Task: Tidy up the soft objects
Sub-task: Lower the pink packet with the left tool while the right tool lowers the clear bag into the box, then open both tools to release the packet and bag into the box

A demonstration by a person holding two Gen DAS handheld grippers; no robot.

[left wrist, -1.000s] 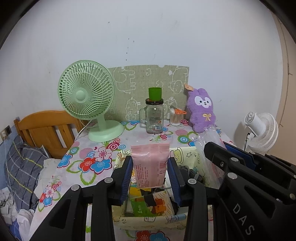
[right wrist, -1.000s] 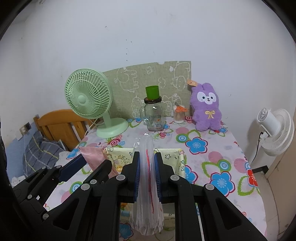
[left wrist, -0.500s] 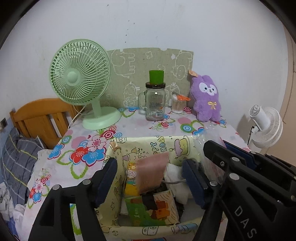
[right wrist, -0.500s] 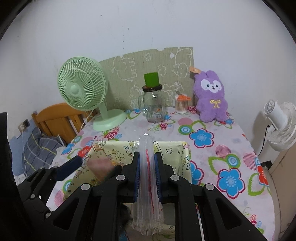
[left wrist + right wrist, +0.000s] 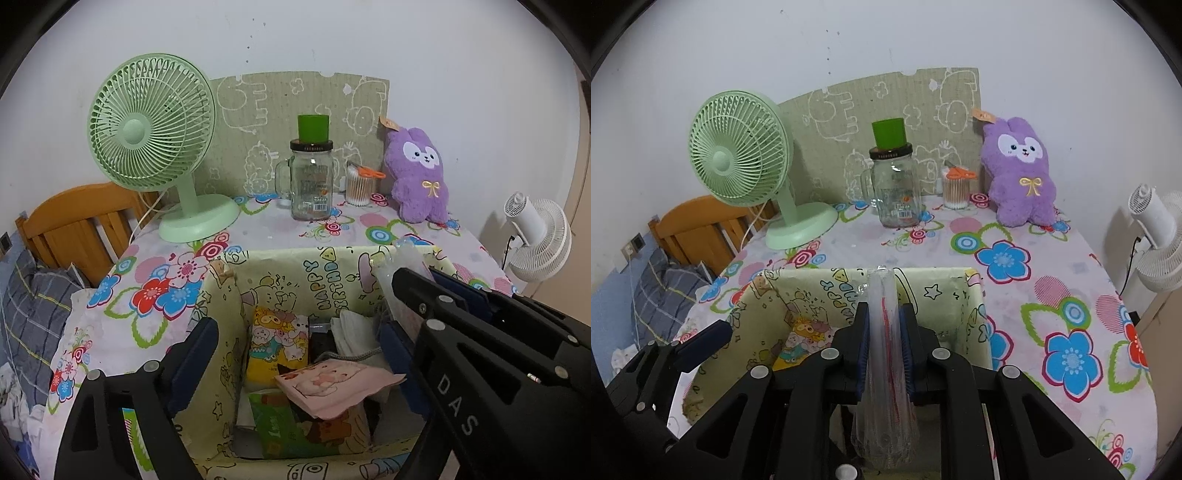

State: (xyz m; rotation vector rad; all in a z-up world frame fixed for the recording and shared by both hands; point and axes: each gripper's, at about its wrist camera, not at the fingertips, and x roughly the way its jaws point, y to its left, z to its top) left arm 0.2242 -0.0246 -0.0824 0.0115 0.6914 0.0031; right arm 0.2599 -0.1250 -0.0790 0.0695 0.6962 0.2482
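Note:
A yellow cartoon-print box [image 5: 295, 269] stands open on the flowered table. A pink packet [image 5: 332, 387] lies loose on top of the things inside, beside a yellow packet [image 5: 277, 347] and a green one [image 5: 284, 428]. My left gripper [image 5: 301, 358] is open and empty just above the box. My right gripper [image 5: 882, 332] is shut on a clear plastic bag [image 5: 884, 369] with red lines, held over the box's [image 5: 975, 295] right side; it also shows at the right of the left wrist view [image 5: 406, 266].
At the back of the table stand a green fan [image 5: 155, 147], a glass jar with a green cap [image 5: 310, 177], a cup of cotton swabs [image 5: 358, 186] and a purple plush rabbit [image 5: 417, 173]. A wooden headboard [image 5: 74, 221] is left, a white fan [image 5: 535, 236] right.
My left gripper opened and let go of the pink packet, which dropped into the box. Both grippers moved closer to the box. The right gripper still holds the clear bag.

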